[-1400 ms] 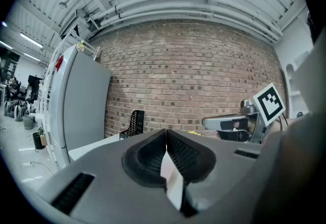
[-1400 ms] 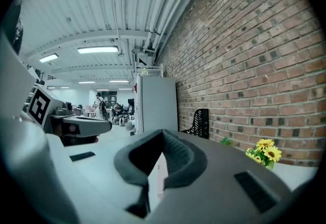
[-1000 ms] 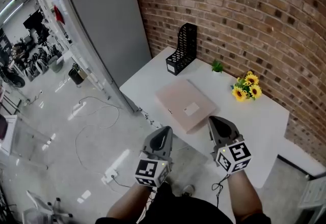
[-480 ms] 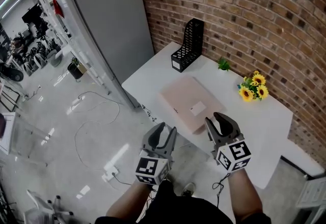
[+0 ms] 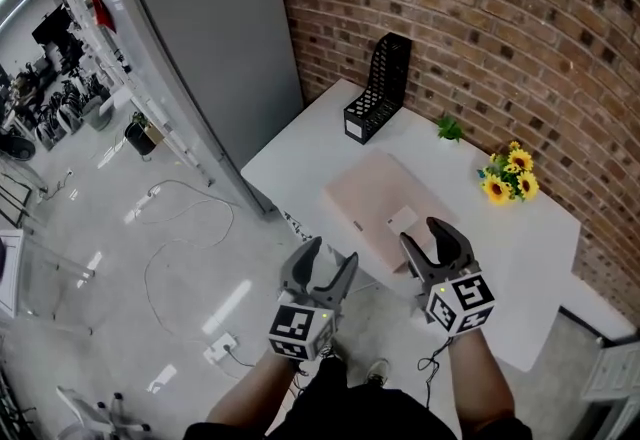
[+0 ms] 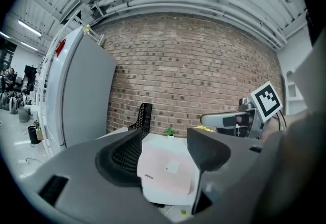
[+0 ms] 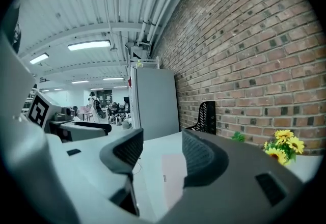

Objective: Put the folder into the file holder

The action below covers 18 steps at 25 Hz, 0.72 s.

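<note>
- Folder (image 5: 390, 216) is lying flat at the desk's (image 5: 300, 143) front edge, long axis running along the desk's length, file holder (image 5: 378, 88) at the far-left corner.
- I'm opening both empty jaws; right gripper (image 5: 428, 236) is hovering nearer it than left gripper (image 5: 330, 253).

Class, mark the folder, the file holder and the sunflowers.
folder (image 5: 375, 196): head view, middle of its pink cover.
file holder (image 5: 381, 85): head view, its mesh side wall.
sunflowers (image 5: 497, 190): head view, a yellow bloom.
</note>
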Each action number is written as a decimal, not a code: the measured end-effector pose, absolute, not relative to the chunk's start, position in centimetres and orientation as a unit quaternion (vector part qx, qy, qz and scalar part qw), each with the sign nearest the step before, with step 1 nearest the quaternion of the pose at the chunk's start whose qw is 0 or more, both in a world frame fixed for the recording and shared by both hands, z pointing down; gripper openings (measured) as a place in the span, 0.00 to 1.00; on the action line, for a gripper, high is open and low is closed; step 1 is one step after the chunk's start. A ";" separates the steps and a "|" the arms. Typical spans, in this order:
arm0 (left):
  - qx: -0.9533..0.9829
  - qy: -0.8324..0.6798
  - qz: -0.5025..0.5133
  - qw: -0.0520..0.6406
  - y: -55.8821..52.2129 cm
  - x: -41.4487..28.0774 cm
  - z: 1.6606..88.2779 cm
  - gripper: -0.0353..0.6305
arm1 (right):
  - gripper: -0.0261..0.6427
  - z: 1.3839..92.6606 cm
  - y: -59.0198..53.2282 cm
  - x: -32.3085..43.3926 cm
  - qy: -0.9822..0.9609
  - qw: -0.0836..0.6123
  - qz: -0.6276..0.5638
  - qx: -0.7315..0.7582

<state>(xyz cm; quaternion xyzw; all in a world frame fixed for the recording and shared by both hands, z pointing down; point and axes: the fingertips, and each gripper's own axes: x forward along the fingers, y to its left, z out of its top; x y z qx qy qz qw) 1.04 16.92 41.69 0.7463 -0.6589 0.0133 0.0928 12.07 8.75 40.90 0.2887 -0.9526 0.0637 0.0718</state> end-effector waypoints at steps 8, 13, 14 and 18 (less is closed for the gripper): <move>0.757 -0.646 0.012 0.103 14.6 -3.6 42.3 0.46 | 0.43 41.3 6.6 7.6 -0.947 0.081 0.068 0.303; 0.763 -0.636 0.013 0.112 13.4 -6.2 43.1 0.46 | 0.44 41.5 5.6 4.9 -0.945 0.082 0.067 0.311; 0.764 -0.635 0.012 0.112 13.2 -6.7 43.2 0.46 | 0.44 41.5 5.4 4.5 -0.944 0.082 0.066 0.312; 0.768 -0.630 0.010 0.115 12.6 -8.0 43.5 0.46 | 0.45 41.7 4.9 3.3 -0.942 0.086 0.064 0.317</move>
